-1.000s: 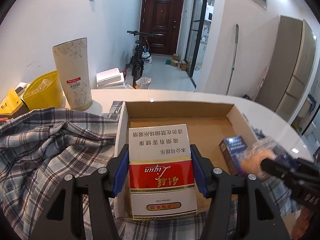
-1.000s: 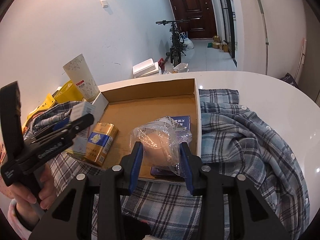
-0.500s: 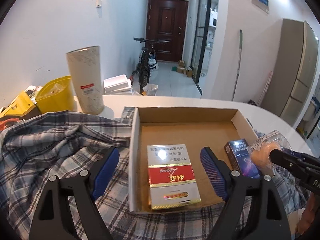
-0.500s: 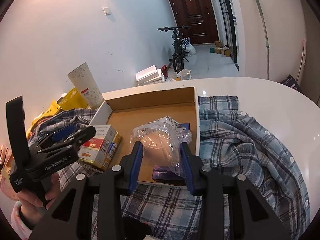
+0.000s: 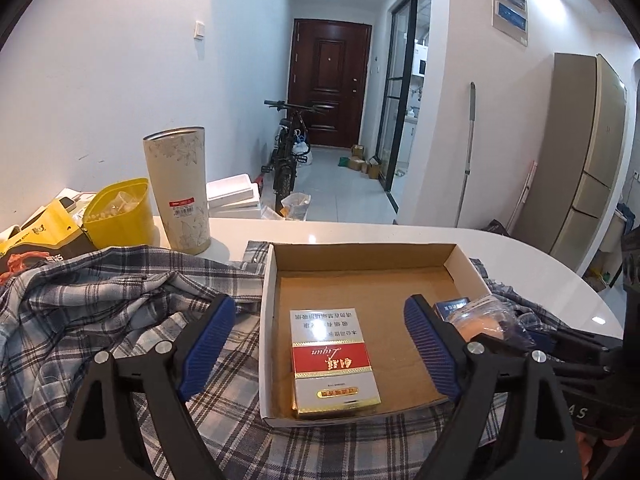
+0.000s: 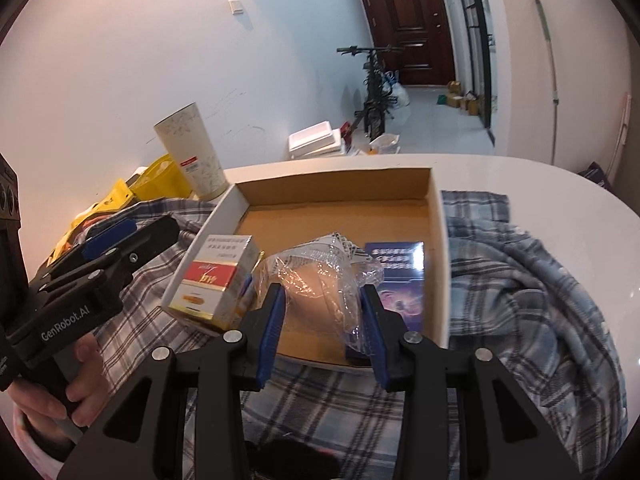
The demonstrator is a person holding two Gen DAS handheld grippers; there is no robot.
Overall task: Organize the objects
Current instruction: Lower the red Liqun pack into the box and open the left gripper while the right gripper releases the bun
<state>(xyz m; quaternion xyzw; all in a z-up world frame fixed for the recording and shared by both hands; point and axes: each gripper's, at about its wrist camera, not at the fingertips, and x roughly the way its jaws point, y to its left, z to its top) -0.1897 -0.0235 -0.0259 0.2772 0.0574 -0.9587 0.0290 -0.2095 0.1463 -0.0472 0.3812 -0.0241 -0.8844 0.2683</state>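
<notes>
Cardboard tray (image 5: 360,254) fills the middle of the left wrist view, sitting on a plaid shirt (image 5: 120,300) spread over the white counter (image 5: 540,264). The left gripper (image 5: 320,348) has its jaws spread wide and they have just been opening; nothing is pressed between the blue pads. The red-and-white carton (image 5: 334,360) lies flat in the tray's near-left corner, straight ahead of the open jaws, its long axis running away from the camera. It looks set down and released. At the right edge the plastic-wrapped item (image 5: 486,322) pokes in, with the blue box (image 5: 452,306) just behind it. A tall patterned tube (image 5: 178,188) and a yellow container (image 5: 120,212) stand beyond the shirt, out of play.

Over to the right wrist view. The right gripper (image 6: 322,330) has its jaws clamped on the plastic-wrapped item (image 6: 320,276), the crinkled film bulging above the pads. It hangs over the tray's near edge, between the red-and-white carton (image 6: 218,276) on the left and the blue box (image 6: 400,276) on the right. The blue box lies flat against the tray's right wall (image 6: 438,264), long axis pointing away. The left gripper (image 6: 108,240) shows at the left, held in a hand (image 6: 60,384), clear of the tray.

So the right hand is the one with the load. The open floor of the tray lies forward of its jaws, beyond the two boxes, and that gap is likely where the bundle goes next.
</notes>
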